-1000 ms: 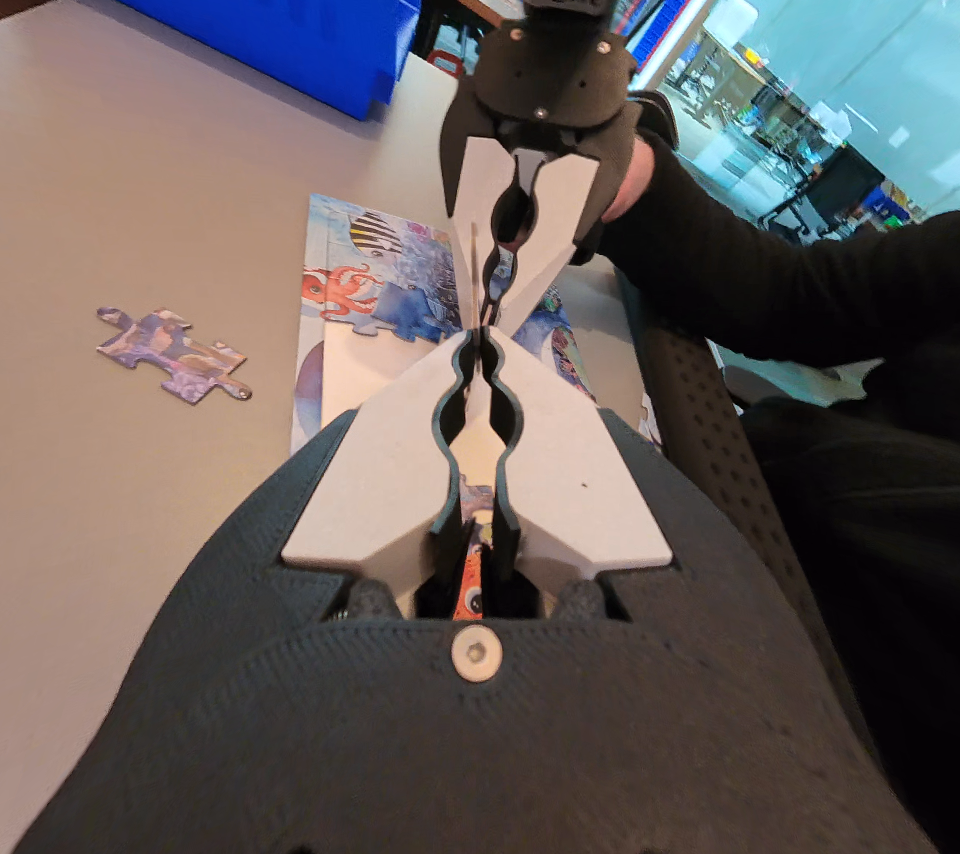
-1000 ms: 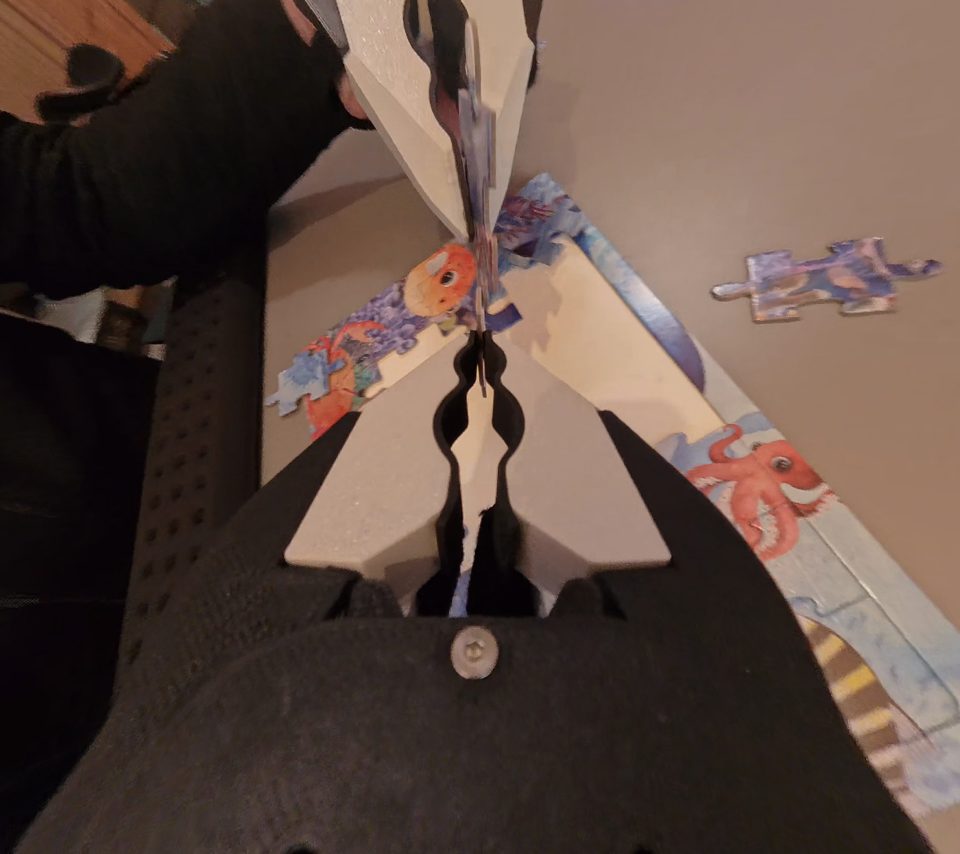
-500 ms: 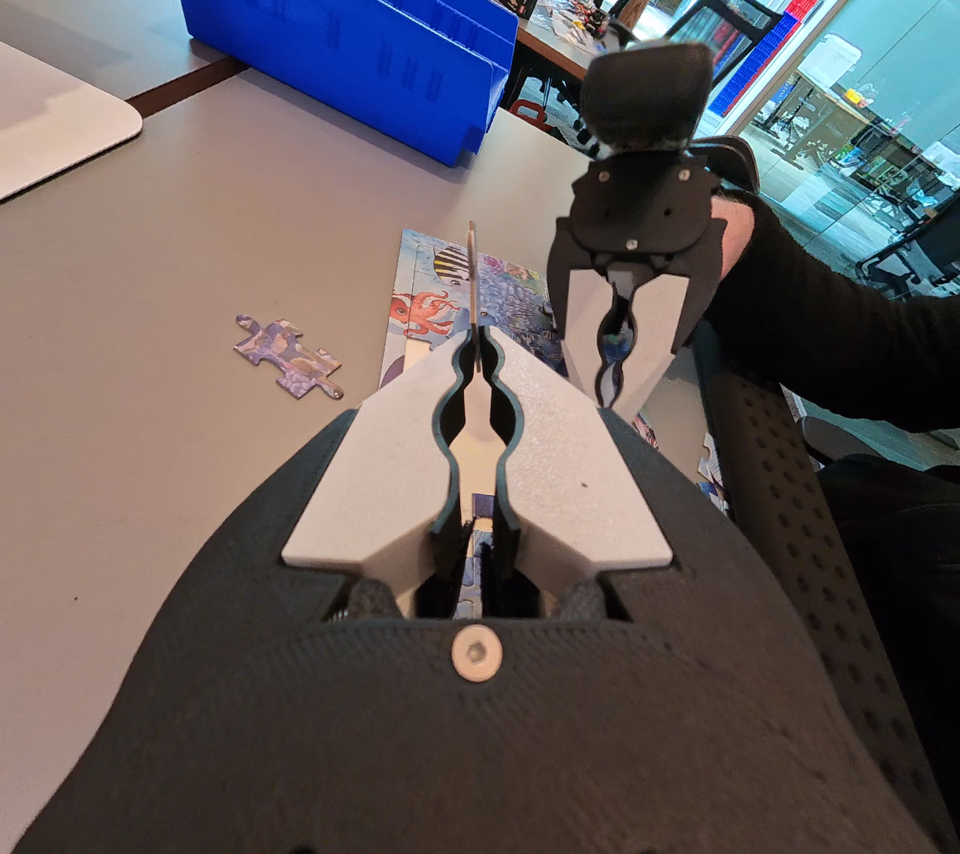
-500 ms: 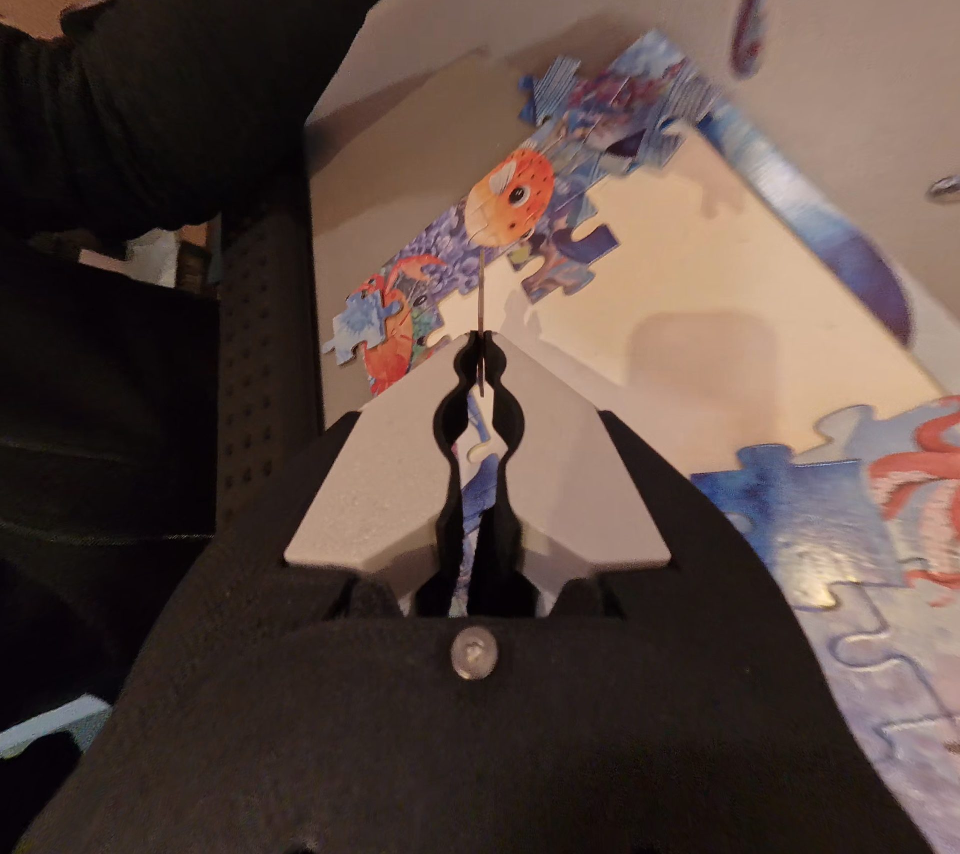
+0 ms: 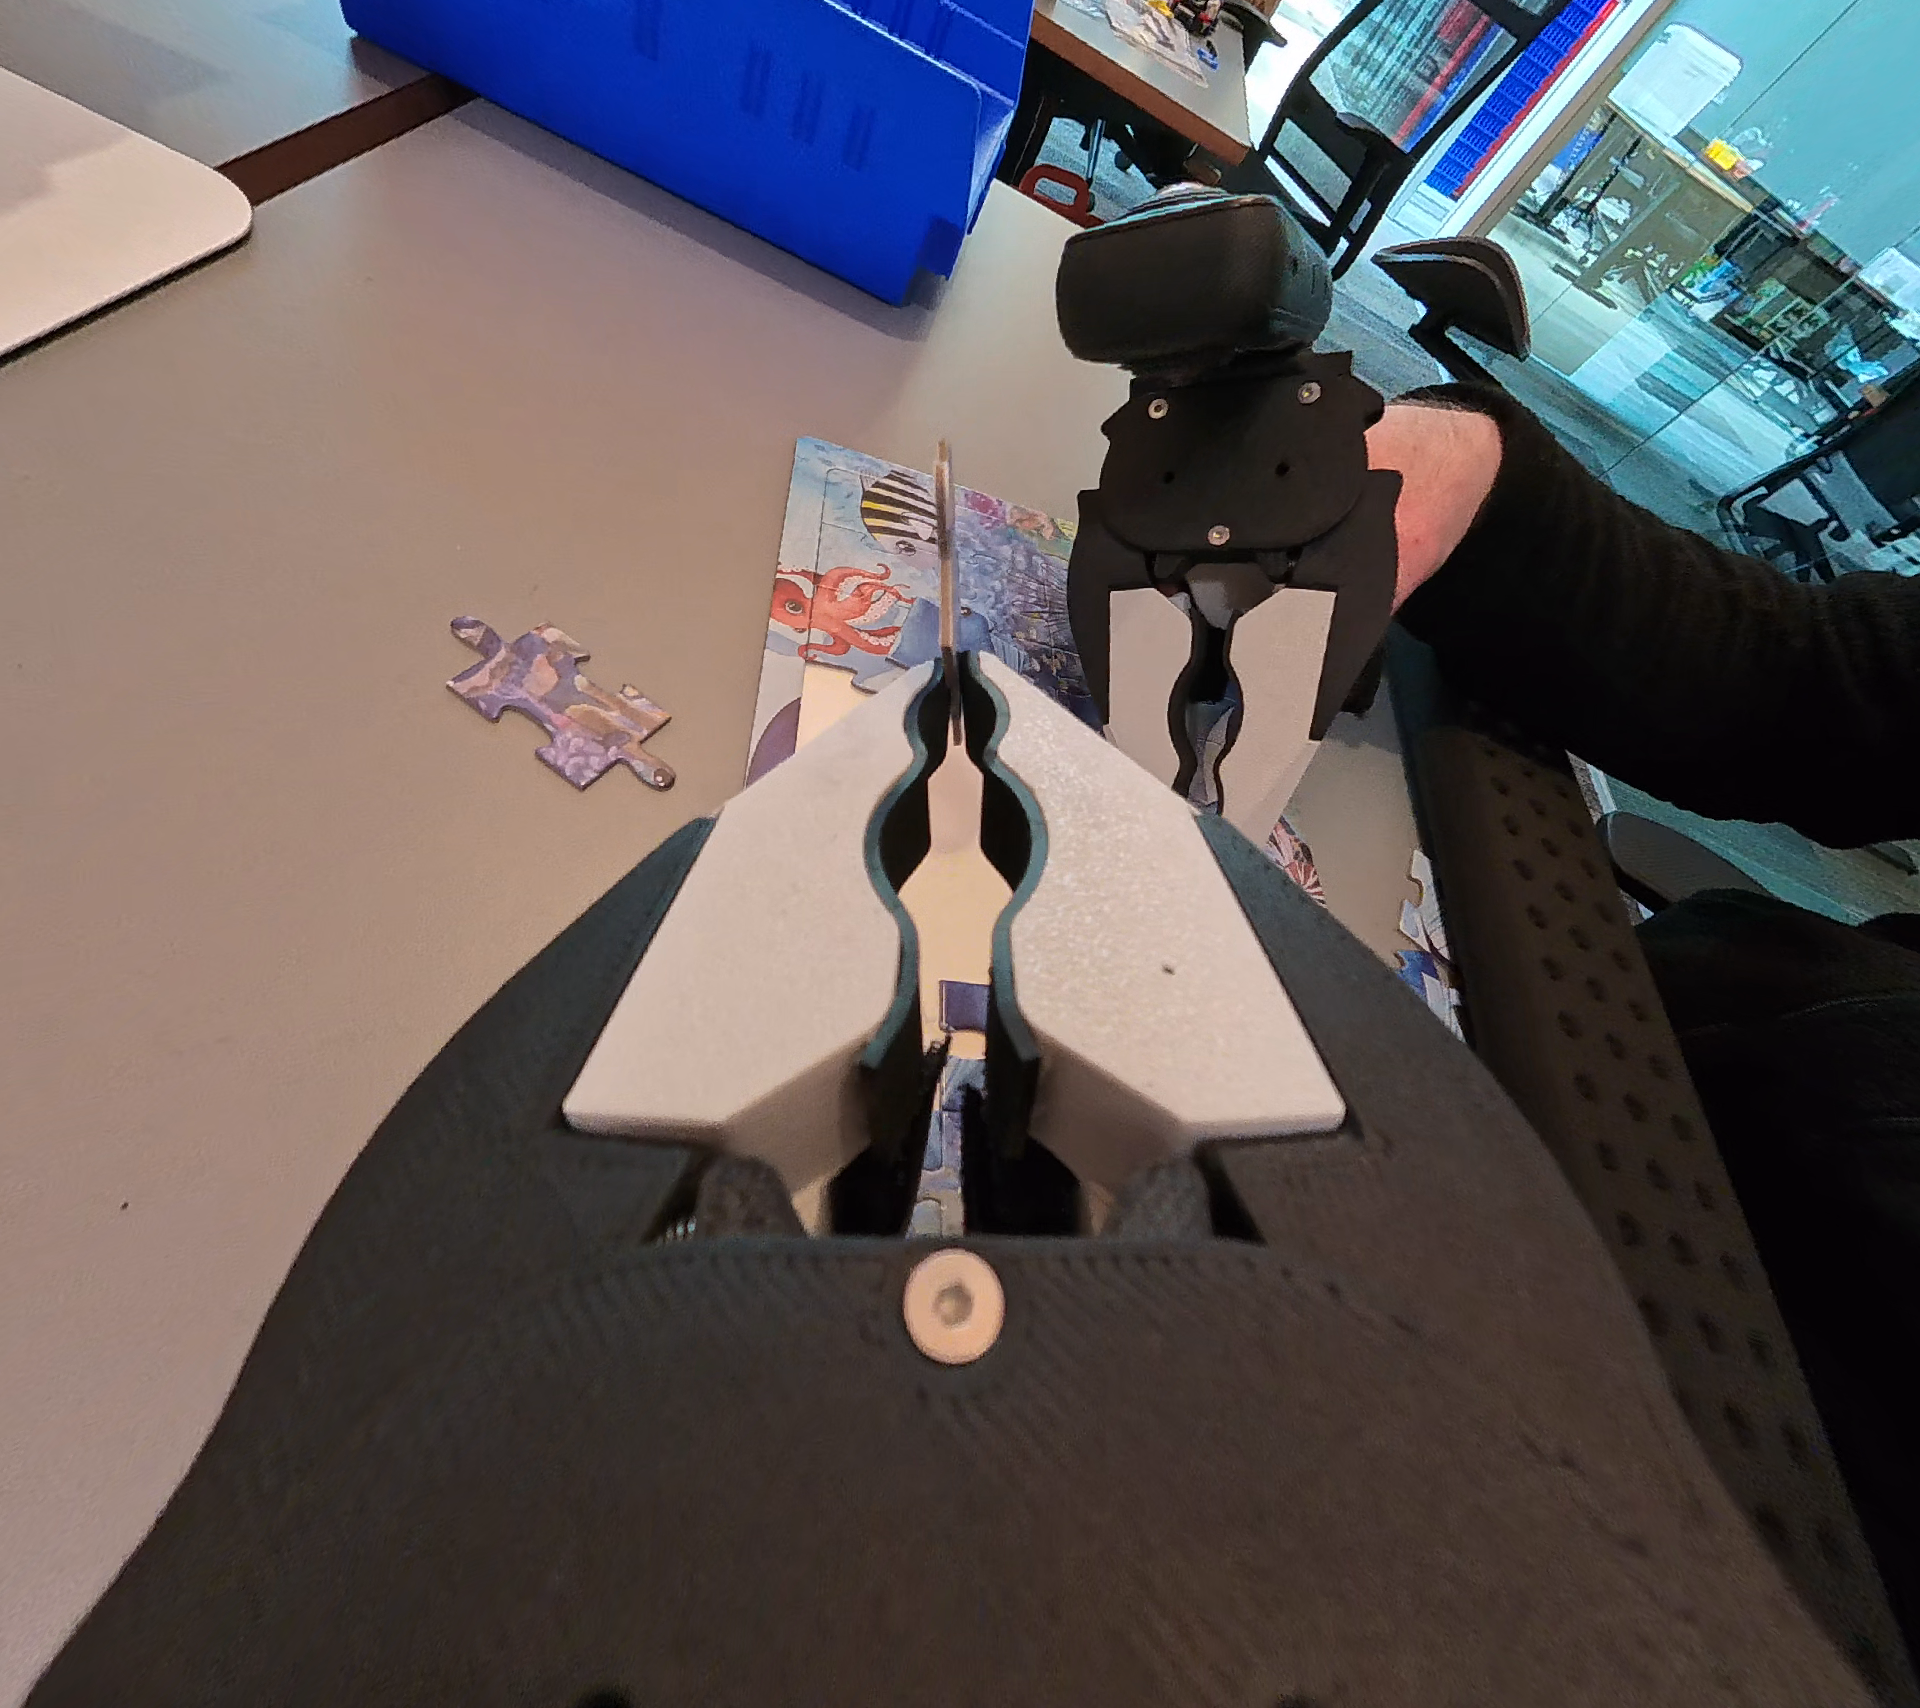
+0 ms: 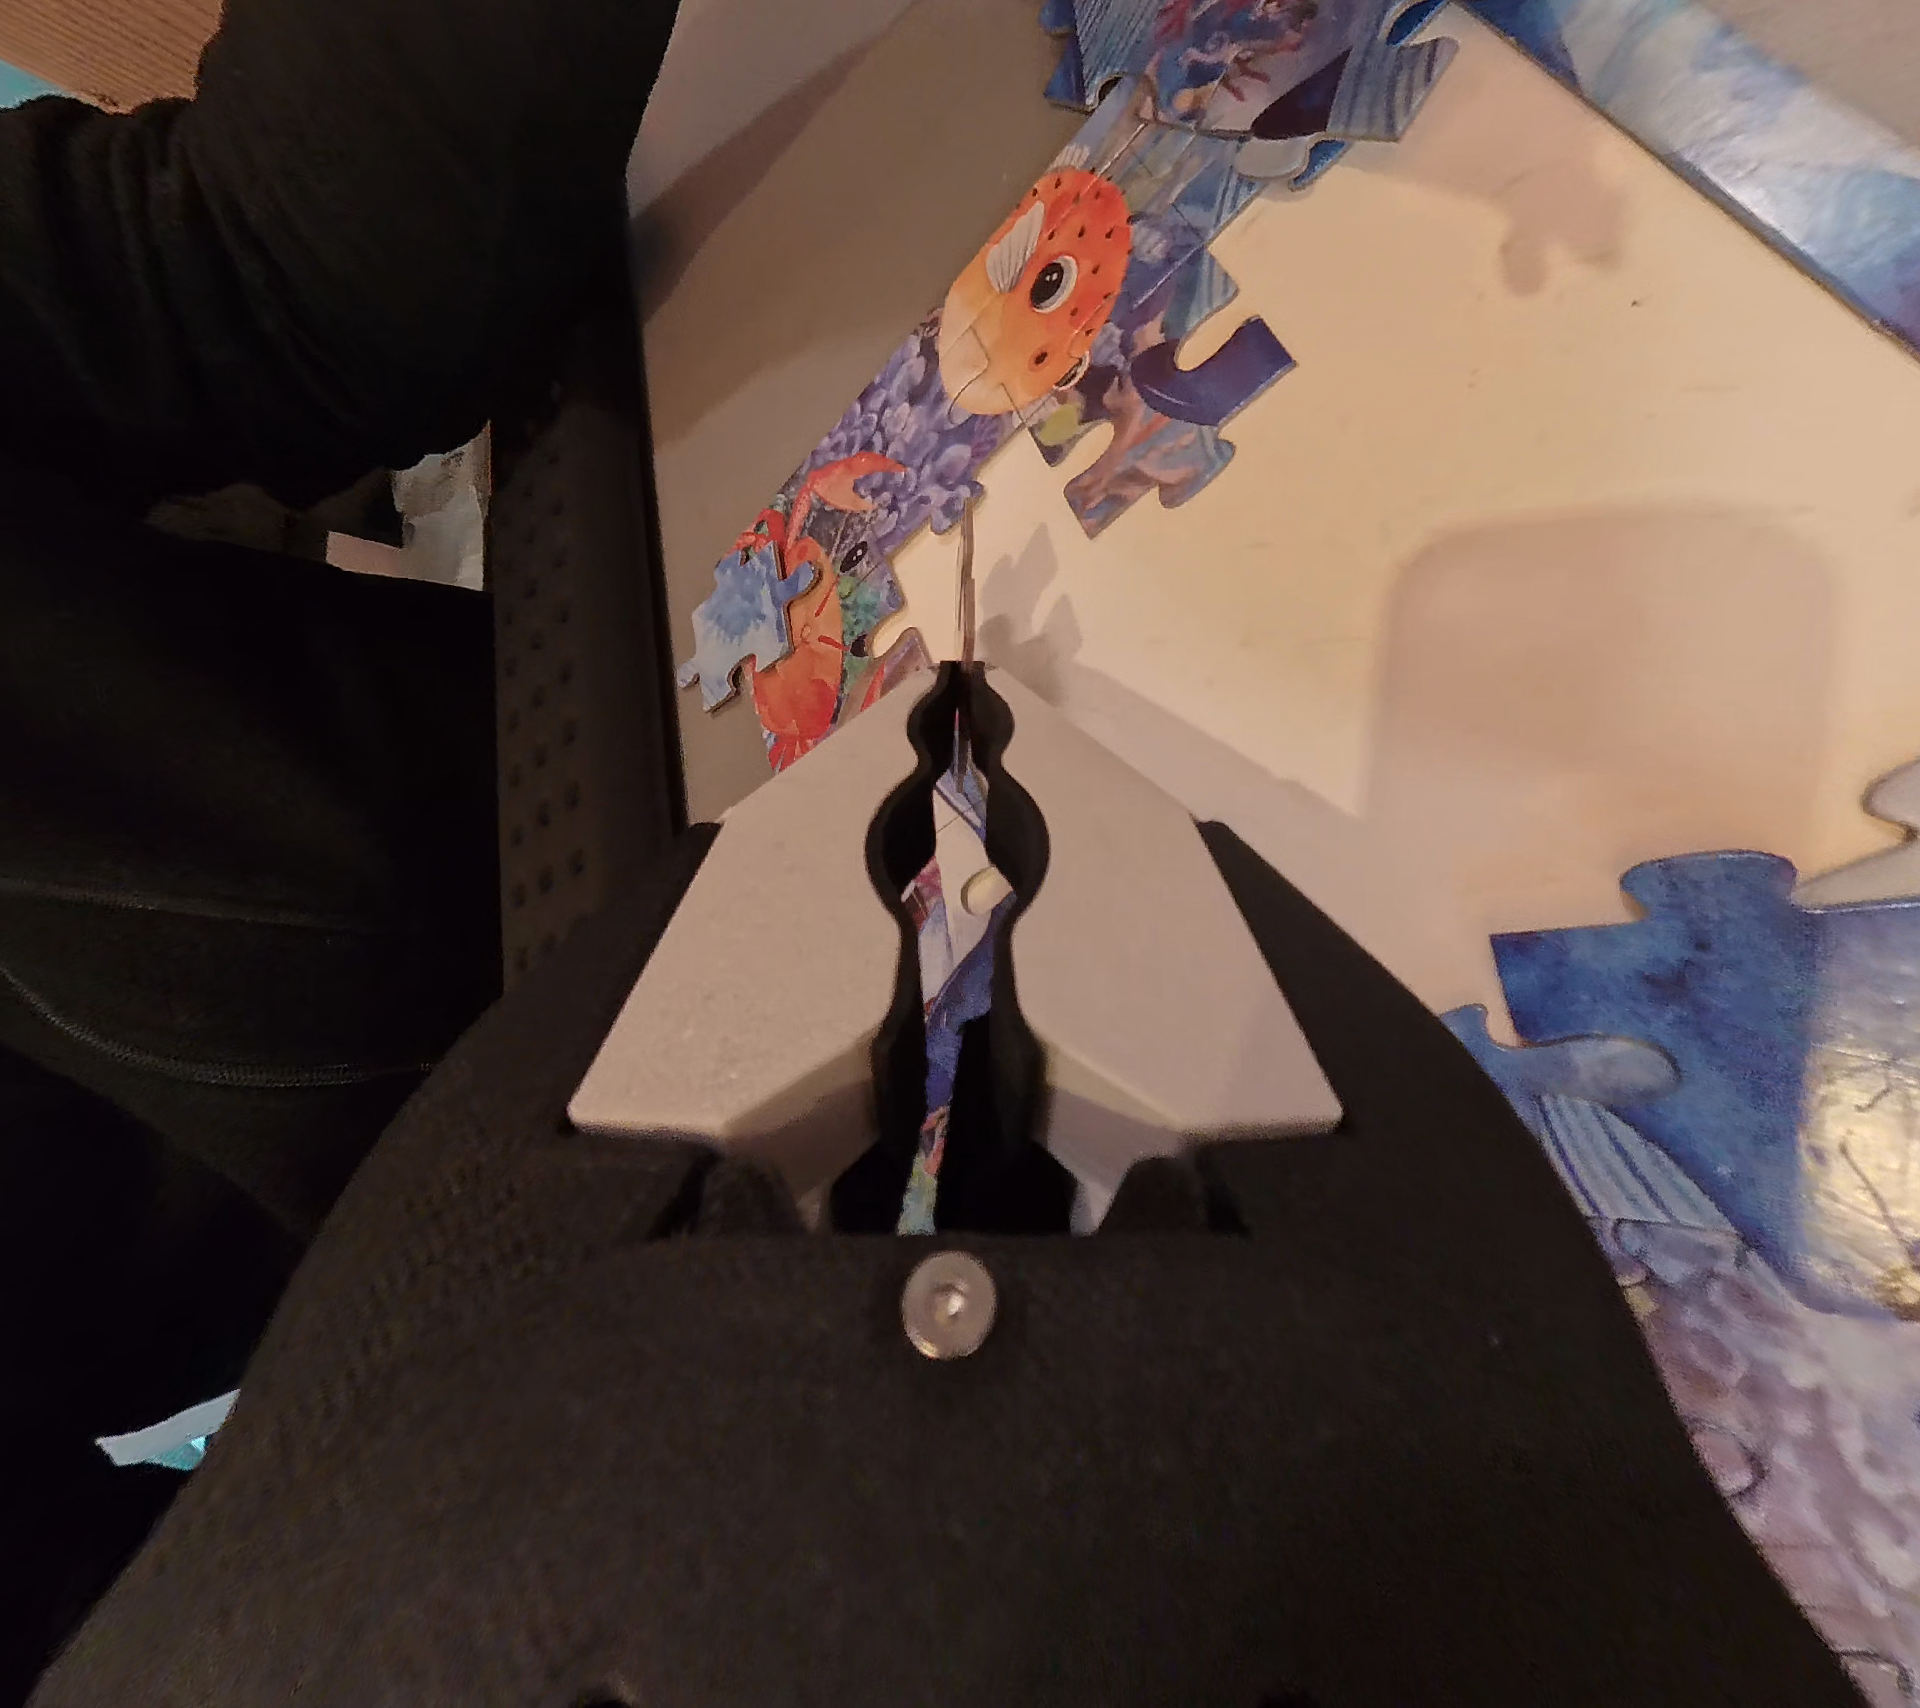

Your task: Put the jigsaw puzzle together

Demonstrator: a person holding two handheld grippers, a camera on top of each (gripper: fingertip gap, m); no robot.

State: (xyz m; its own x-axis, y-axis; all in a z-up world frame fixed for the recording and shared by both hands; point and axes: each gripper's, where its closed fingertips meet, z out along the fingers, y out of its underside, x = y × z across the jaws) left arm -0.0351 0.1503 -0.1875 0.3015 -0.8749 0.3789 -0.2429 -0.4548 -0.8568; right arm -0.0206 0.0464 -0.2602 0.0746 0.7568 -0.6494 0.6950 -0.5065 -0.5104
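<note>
My left gripper (image 5: 951, 671) is shut on a puzzle piece (image 5: 945, 546), held edge-on above the grey table. My right gripper (image 6: 961, 676) is shut on another puzzle piece (image 6: 966, 588), also edge-on, just above the cream base of the puzzle tray (image 6: 1455, 515). In the left wrist view the right gripper (image 5: 1205, 765) points down at the tray (image 5: 821, 505). Joined pieces with an orange fish (image 6: 1049, 297) and a crab (image 6: 810, 640) lie along one tray edge. Blue joined pieces (image 6: 1714, 983) lie at the right. A loose purple piece (image 5: 556, 702) lies on the table left of the tray.
A blue plastic bin (image 5: 665, 17) stands at the table's far side. A white pad (image 5: 94, 224) lies at far left. A perforated black chair (image 5: 1558, 983) and the person's black sleeve (image 5: 1662, 619) are at the right table edge.
The grippers, tip to tip a second ago, have parted. My left gripper drew back and up with its piece. My right gripper dropped closer to the tray base with its piece.
</note>
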